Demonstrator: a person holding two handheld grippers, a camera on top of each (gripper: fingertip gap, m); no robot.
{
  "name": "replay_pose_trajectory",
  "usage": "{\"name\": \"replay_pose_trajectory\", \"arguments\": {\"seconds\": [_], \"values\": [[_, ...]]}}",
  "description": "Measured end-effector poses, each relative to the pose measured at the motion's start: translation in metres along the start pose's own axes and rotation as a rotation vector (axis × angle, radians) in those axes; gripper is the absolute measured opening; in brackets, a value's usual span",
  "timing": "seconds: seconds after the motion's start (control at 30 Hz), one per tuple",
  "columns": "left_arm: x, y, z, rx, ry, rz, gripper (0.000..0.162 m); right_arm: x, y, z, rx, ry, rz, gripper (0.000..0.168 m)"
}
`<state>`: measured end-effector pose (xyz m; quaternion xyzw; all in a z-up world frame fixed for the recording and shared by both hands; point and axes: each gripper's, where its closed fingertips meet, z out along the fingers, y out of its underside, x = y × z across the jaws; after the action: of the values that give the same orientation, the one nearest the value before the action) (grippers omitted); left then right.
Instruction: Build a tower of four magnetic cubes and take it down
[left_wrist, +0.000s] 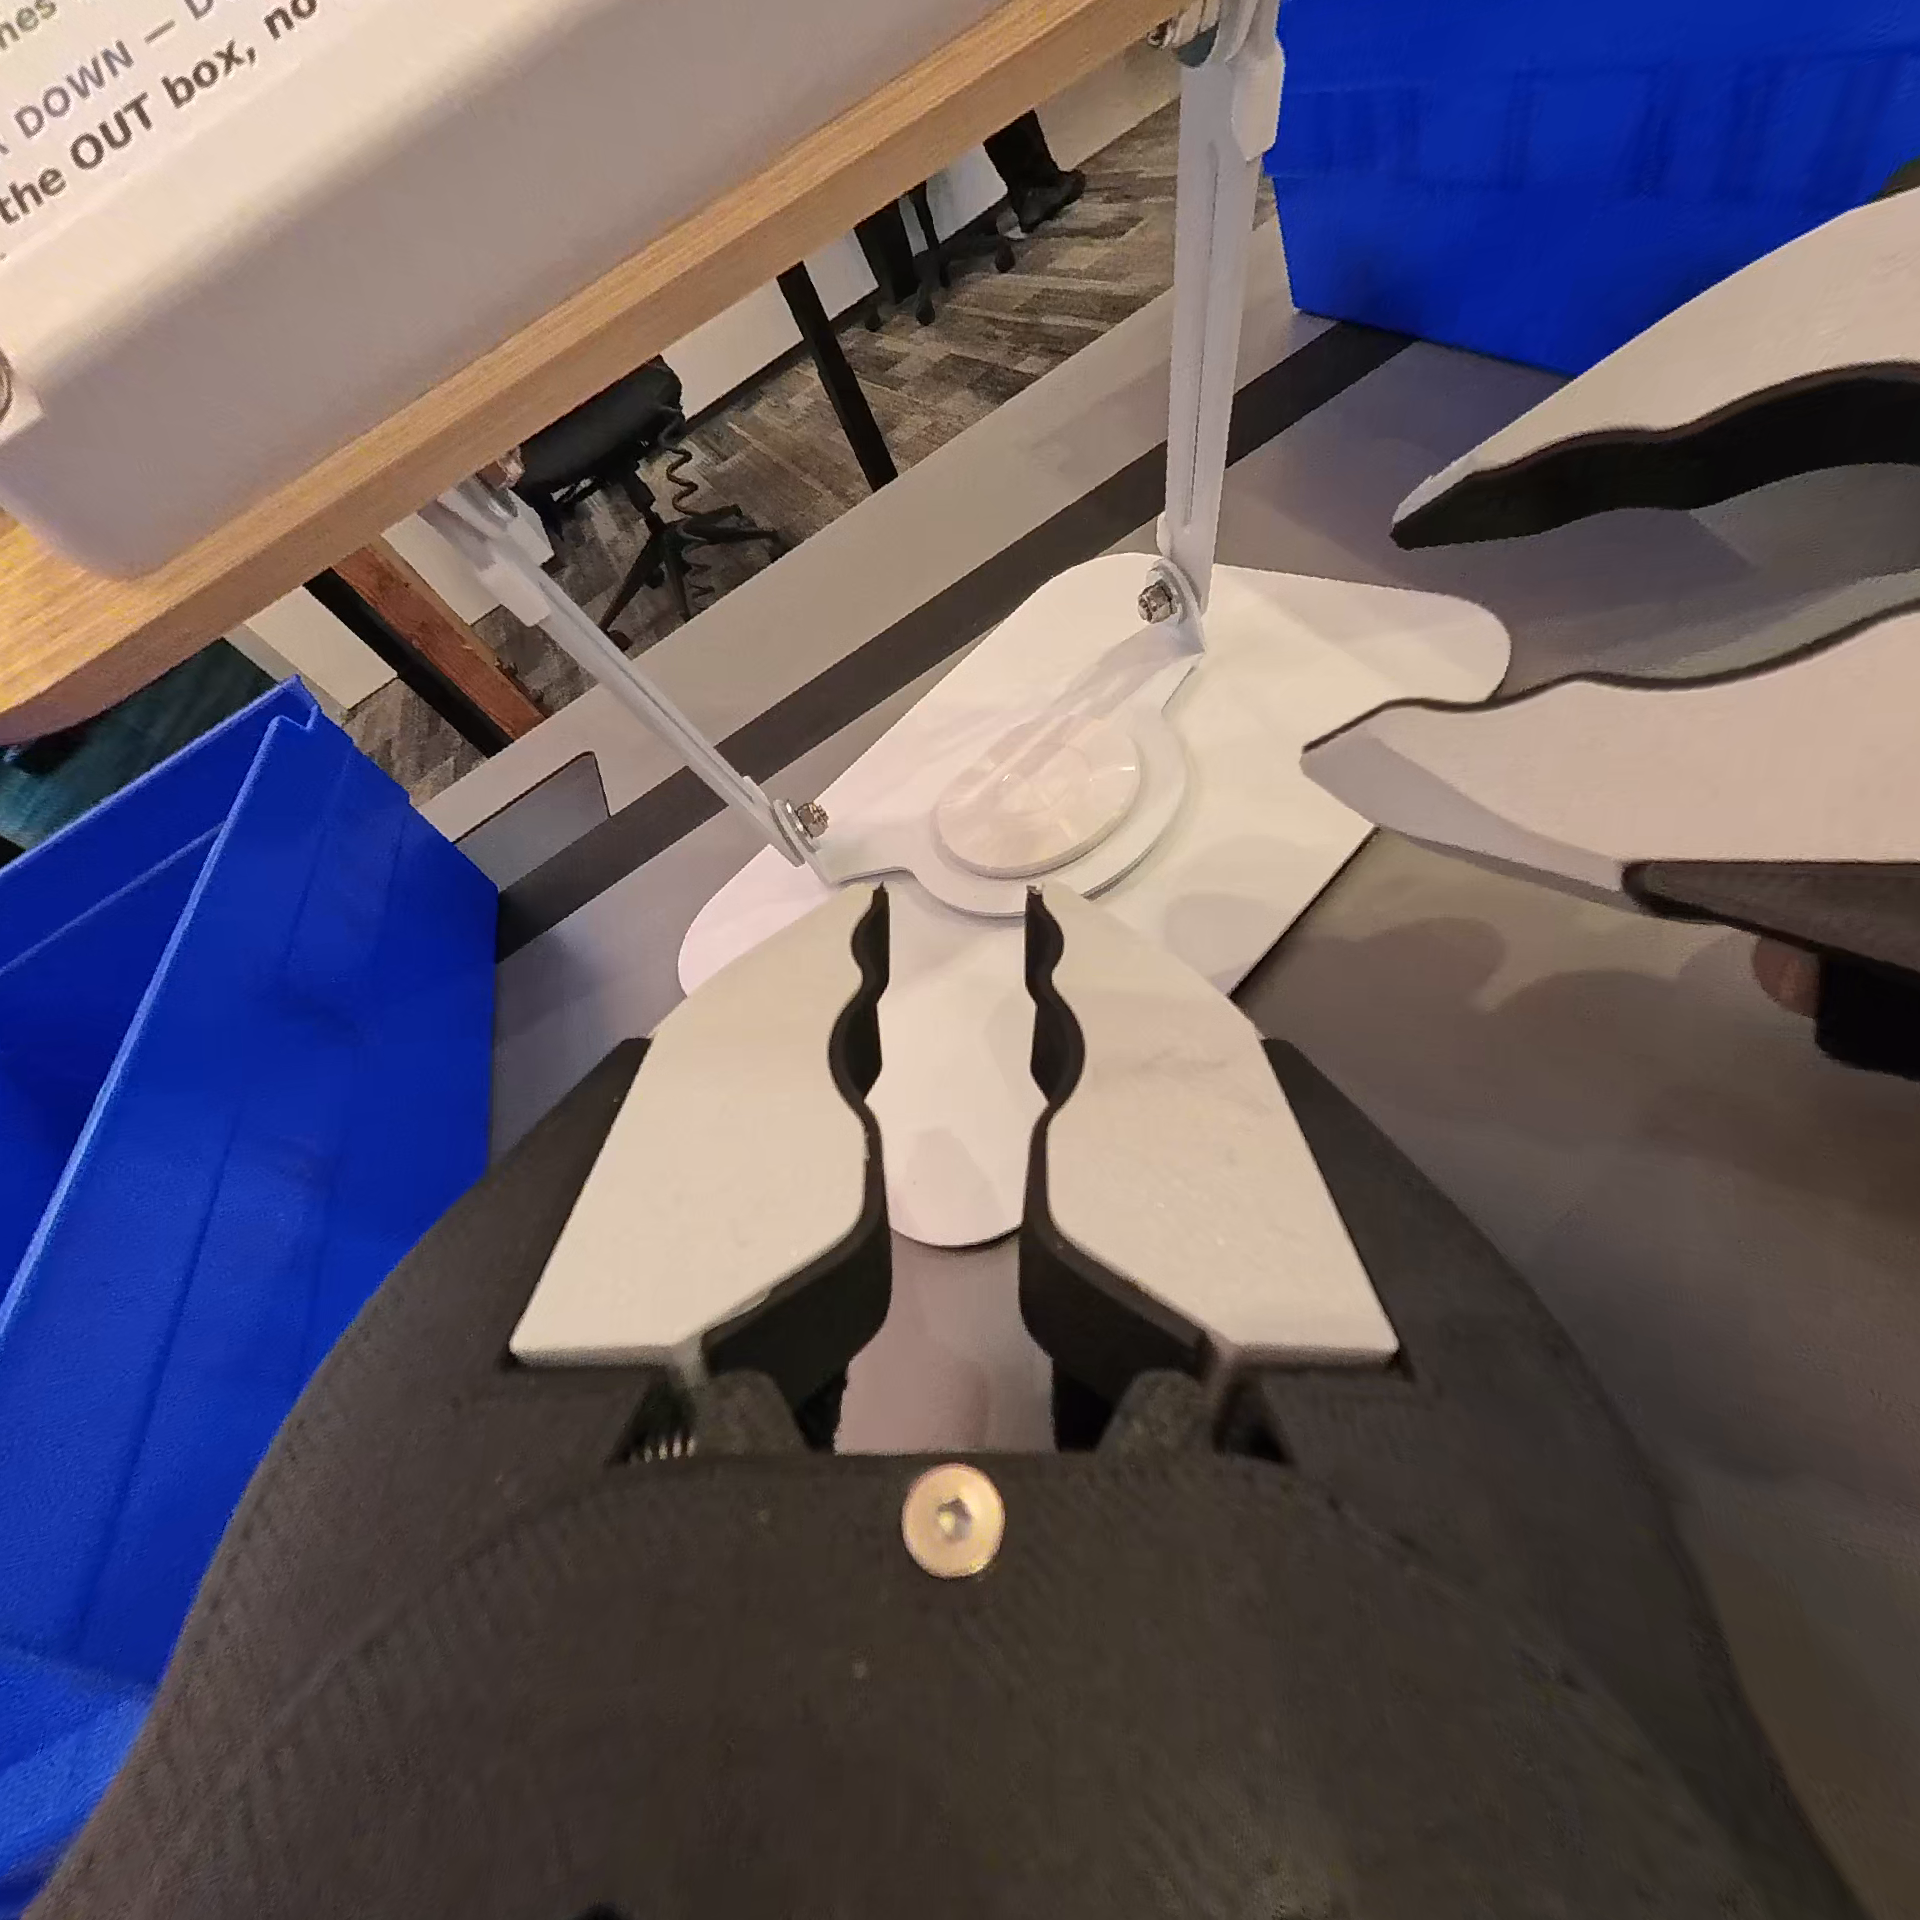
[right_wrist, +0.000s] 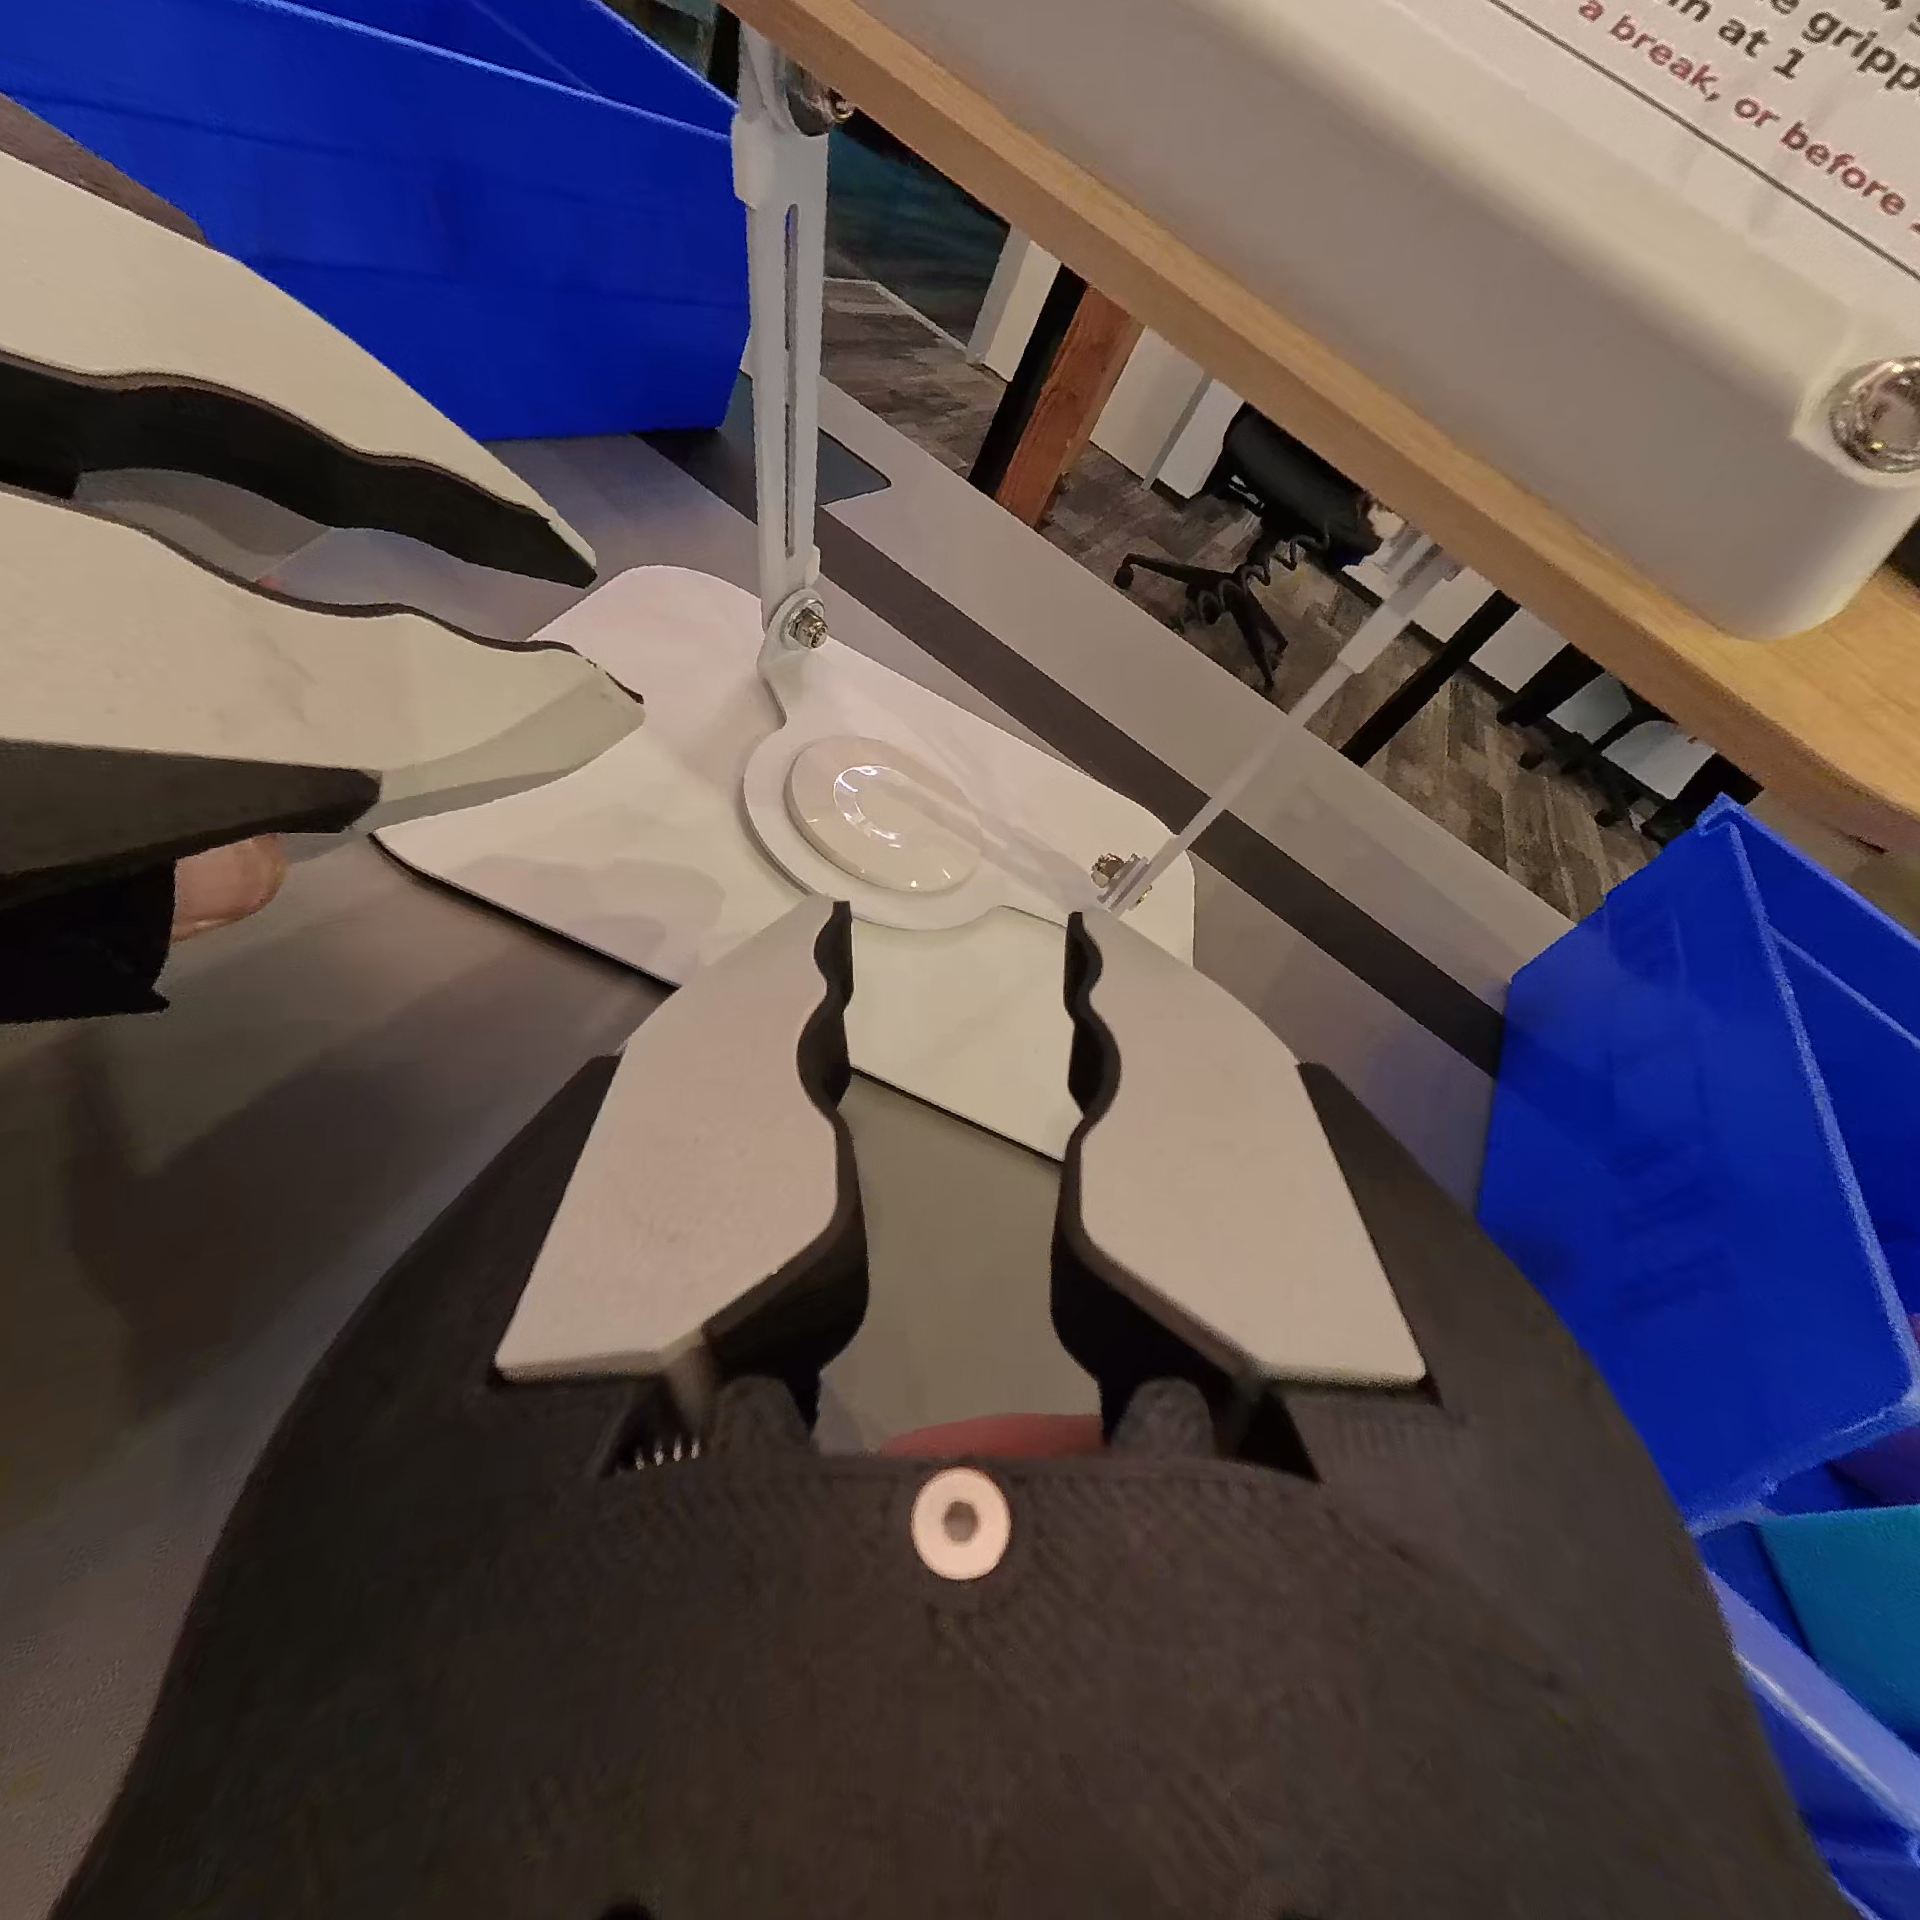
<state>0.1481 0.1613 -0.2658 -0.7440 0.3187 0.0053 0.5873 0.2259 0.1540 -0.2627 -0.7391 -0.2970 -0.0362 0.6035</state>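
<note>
The left tool (left_wrist: 958, 894) hangs low over a dark grey surface (left_wrist: 1507, 1195) with its two fingers apart and nothing between them. Its tips point at a flat white plate (left_wrist: 1299, 665) that lies on the surface. A round clear disc (left_wrist: 1039, 805) sits in the middle of the plate. Two thin white legs go up from the plate, a far leg (left_wrist: 1200, 343) and a left leg (left_wrist: 644, 696), and they hold up a white box (left_wrist: 343, 260) with writing on it. The right tool (right_wrist: 961, 914) is also low over the surface (right_wrist: 312, 1143), fingers apart, holding nothing, and it points at the same plate (right_wrist: 644, 831) and disc (right_wrist: 883, 826) from the other side. Each tool shows in the other's view, coming in from the side, its fingers apart there too: the right tool (left_wrist: 1351, 644) reaches over the right part of the plate, and the left tool (right_wrist: 613, 644) reaches over the left part. A fingertip (right_wrist: 229, 883) of the person shows under the left tool. A blue bin (left_wrist: 208, 1091) stands on the left of the surface, and another blue bin (left_wrist: 1558, 156) stands far on the right. In the right wrist view a blue bin (right_wrist: 1662, 1195) is close on the right, with something teal (right_wrist: 1860, 1600) inside it. I cannot see any magnetic cubes in either view, so I cannot tell where they are.
</note>
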Motion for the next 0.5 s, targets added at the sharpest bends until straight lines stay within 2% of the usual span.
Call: {"name": "replay_pose_trajectory", "arguments": {"seconds": [0.5], "values": [[-0.0007,0.0008,0.0006,-0.006,-0.008,0.004,0.025,-0.003,0.0001,0.0002,0.001,-0.006,-0.028,0.042]]}}
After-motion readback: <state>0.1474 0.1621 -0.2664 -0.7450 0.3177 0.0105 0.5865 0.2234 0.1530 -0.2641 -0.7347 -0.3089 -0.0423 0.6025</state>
